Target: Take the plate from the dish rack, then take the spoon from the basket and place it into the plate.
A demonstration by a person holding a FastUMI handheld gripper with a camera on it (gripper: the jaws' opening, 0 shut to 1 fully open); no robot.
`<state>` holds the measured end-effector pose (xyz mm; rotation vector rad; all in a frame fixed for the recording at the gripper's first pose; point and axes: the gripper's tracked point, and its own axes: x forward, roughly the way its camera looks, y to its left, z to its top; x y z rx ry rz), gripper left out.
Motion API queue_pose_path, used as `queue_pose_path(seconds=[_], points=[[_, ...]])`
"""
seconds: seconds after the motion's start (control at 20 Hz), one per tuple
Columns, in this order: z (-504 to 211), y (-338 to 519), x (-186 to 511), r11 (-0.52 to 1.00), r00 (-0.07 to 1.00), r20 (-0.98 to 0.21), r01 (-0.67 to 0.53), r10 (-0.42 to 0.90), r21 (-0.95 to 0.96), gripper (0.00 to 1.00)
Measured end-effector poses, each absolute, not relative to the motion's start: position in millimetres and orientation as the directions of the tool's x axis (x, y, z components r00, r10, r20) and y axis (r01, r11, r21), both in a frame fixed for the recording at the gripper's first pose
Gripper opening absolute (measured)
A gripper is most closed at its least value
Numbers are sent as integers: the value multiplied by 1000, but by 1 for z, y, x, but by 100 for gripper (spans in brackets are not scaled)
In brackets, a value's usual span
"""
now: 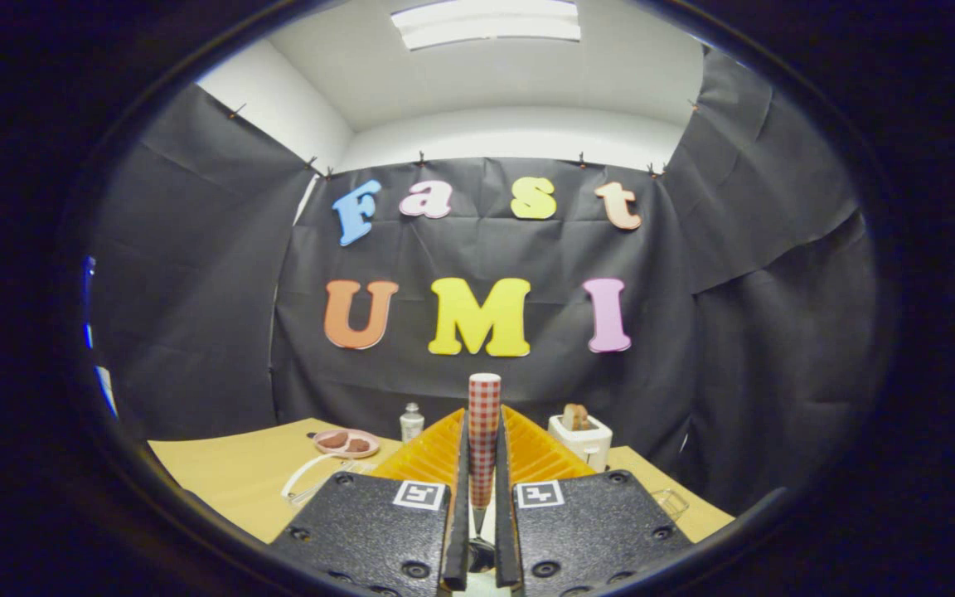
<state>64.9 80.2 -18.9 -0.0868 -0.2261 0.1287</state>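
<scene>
My gripper (484,412) is shut on a spoon (483,448) with a red-and-white checked handle. The handle stands upright between the two orange fingers (432,452) and pokes out past their tips. The spoon's dark metal bowl end shows low down between the finger bases. A small pink plate (346,443) with two brown pieces on it lies on the tan table (229,473), beyond and left of the fingers.
A white wire frame (305,482) lies on the table near the pink plate. A small white shaker (411,422) stands behind the left finger. A white toaster (582,439) with a slice in it stands behind the right finger. A clear object (671,501) sits at the table's right edge.
</scene>
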Motion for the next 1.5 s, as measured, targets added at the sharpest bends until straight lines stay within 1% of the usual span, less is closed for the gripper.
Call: queue_pose_path(seconds=[0.1, 0.3, 0.4, 0.5, 0.65, 0.7, 0.8, 1.0, 1.3, 1.45, 1.5], points=[[-51, 114, 58, 984, 961, 221, -145, 166, -108, 19], [-120, 146, 61, 984, 976, 147, -147, 161, -104, 19], [-148, 146, 64, 989, 985, 109, -123, 131, -85, 19], [-166, 138, 65, 993, 990, 108, -78, 87, -89, 19], [-194, 131, 67, 997, 996, 61, -69, 72, -46, 19], [-198, 127, 67, 997, 996, 55, -66, 68, -37, 19], [-196, 116, 67, 999, 995, 87, -40, 43, -36, 19], [-198, 111, 64, 999, 993, 112, -40, 44, -37, 20], [-196, 100, 56, 993, 989, 144, -17, 33, -113, 23], [-201, 96, 55, 993, 993, 114, -24, 37, -114, 29], [-202, 93, 55, 994, 994, 103, -25, 36, -105, 34]])
